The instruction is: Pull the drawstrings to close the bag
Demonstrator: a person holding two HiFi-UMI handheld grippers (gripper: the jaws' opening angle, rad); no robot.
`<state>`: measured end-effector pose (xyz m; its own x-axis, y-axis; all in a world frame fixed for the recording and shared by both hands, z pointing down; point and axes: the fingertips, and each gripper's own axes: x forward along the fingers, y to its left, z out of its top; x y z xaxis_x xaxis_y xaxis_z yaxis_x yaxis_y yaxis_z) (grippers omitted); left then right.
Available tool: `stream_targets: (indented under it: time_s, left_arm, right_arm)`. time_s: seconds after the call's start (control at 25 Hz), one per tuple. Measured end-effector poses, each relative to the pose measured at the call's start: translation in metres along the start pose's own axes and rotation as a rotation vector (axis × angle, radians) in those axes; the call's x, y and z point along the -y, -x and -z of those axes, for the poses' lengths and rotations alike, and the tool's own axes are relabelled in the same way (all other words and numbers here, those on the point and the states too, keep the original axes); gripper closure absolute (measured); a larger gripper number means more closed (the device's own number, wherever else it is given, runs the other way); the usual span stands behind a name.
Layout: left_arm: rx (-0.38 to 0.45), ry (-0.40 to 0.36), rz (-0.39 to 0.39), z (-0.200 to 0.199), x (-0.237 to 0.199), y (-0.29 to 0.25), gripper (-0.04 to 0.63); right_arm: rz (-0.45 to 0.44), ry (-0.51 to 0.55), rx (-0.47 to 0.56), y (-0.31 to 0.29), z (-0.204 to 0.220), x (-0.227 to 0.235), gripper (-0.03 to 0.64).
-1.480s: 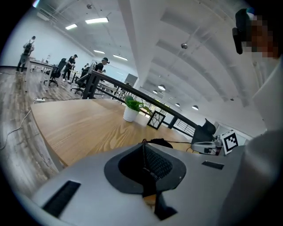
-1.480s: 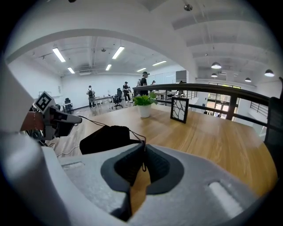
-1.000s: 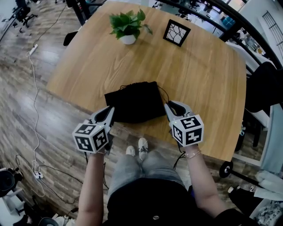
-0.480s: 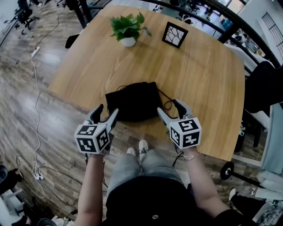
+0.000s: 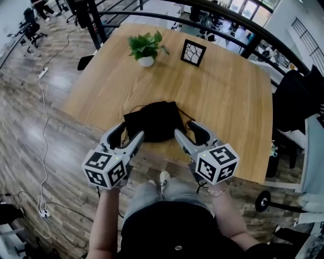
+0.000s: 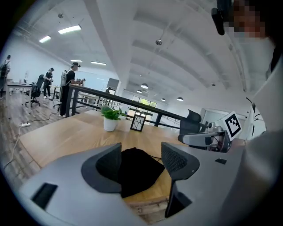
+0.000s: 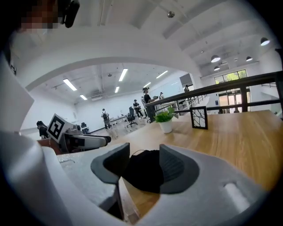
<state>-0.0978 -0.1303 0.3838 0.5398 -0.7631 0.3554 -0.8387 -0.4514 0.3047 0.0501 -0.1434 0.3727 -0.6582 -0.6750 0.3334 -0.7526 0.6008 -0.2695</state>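
A black drawstring bag lies slumped near the front edge of the wooden table. Thin dark cords trail from its left top and its right side. My left gripper hovers just short of the bag's front left corner, jaws wide open and empty. My right gripper sits at the front right corner; its jaws are closing with nothing between them. In the left gripper view the bag shows beyond the open jaws. In the right gripper view the bag likewise lies past the fingers, untouched.
A potted plant and a small framed picture stand at the table's far side. A black railing runs behind. A dark chair stands at the right. A white cable lies on the floor at the left.
Both grippers were shut at the bag's sides a second ago; they have since opened and drawn back toward the person. The bag stays where it was.
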Motion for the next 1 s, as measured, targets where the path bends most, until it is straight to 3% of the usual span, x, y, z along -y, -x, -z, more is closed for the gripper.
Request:
stream_targets:
  time_s: [0.16, 0.28, 0.36, 0.52, 0.6, 0.8, 1.0]
  left_arm:
    - [0.034, -0.032, 0.086, -0.012, 0.030, 0.010, 0.321]
    - [0.061, -0.059, 0.119, -0.018, 0.044, 0.018, 0.396]
    - [0.072, -0.066, 0.144, -0.019, 0.053, 0.022, 0.440]
    - [0.069, -0.091, 0.163, -0.017, 0.064, 0.030, 0.550]
    - [0.060, -0.100, 0.166, -0.013, 0.068, 0.034, 0.573]
    - [0.043, -0.086, 0.192, -0.003, 0.074, 0.040, 0.581]
    - [0.044, -0.073, 0.174, 0.003, 0.073, 0.045, 0.581]
  right_arm:
    - [0.012, 0.032, 0.054, 0.018, -0.018, -0.018, 0.490]
    - [-0.001, 0.043, 0.077, 0.028, -0.023, -0.032, 0.536]
    - [-0.018, 0.047, 0.086, 0.034, -0.022, -0.042, 0.614]
    - [-0.061, 0.058, 0.098, 0.042, -0.020, -0.061, 0.617]
    - [-0.070, 0.073, 0.101, 0.044, -0.021, -0.067, 0.617]
    - [-0.129, 0.098, 0.071, 0.043, -0.017, -0.084, 0.618]
    - [-0.126, 0.121, 0.051, 0.045, -0.012, -0.093, 0.618]
